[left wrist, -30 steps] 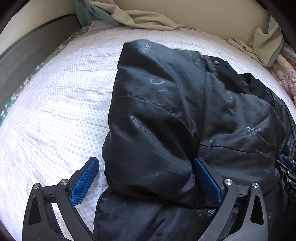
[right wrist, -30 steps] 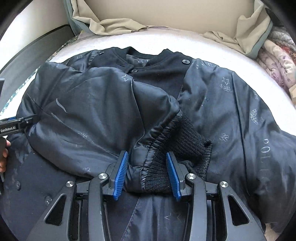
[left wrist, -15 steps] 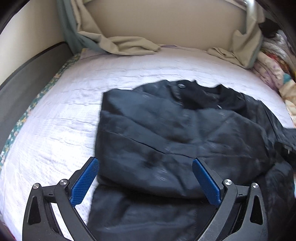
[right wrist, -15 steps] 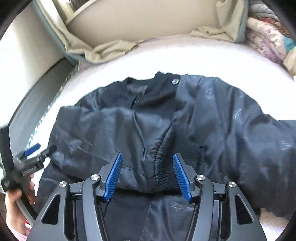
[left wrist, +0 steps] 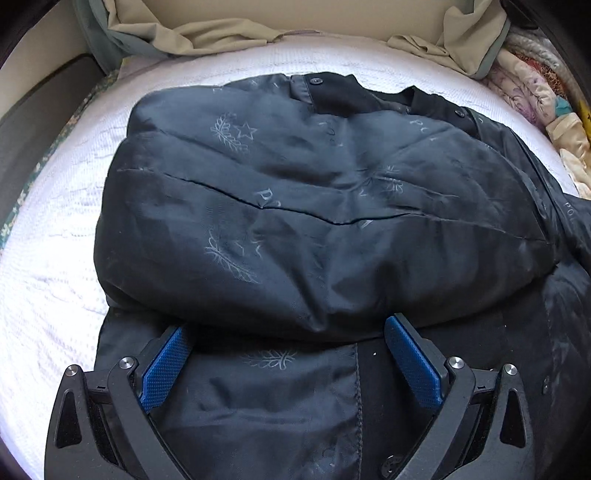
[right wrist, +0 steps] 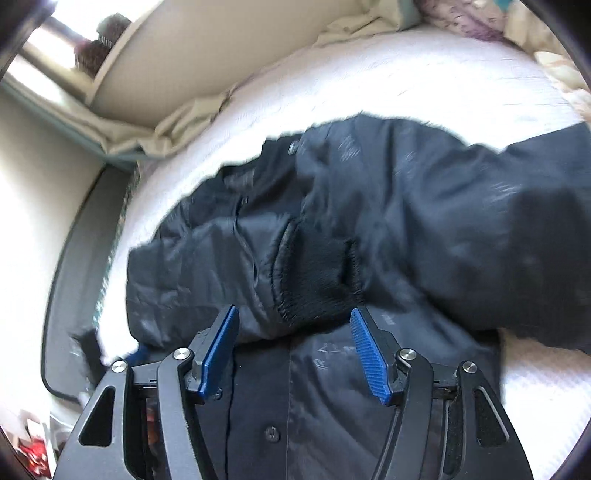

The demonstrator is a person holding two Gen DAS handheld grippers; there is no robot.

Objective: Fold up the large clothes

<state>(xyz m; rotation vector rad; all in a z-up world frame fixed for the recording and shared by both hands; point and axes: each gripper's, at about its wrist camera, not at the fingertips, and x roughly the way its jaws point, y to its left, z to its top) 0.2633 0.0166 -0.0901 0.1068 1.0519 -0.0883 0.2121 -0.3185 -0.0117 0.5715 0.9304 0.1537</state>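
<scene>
The left gripper (left wrist: 288, 354) stands over the near half of the jacket (left wrist: 295, 206), its jaws wide apart and holding nothing; a second ago one blue pad pressed into the folded sleeve, and now that sleeve lies free just beyond the tips. The right gripper (right wrist: 295, 350) has let go: its jaws, which pinched the knitted cuff (right wrist: 317, 273) a second ago, are opening, and the cuff rests on the jacket's front just past the pads, untouched. The view has also tilted and drawn back. Both sleeves now look folded in across the chest, so the next fold is probably hem toward collar. The jacket lies in the middle of the white bed (left wrist: 48, 280), with beige cloth (left wrist: 207, 33) bunched beyond its collar and floral bedding (left wrist: 535, 96) off its right side.
</scene>
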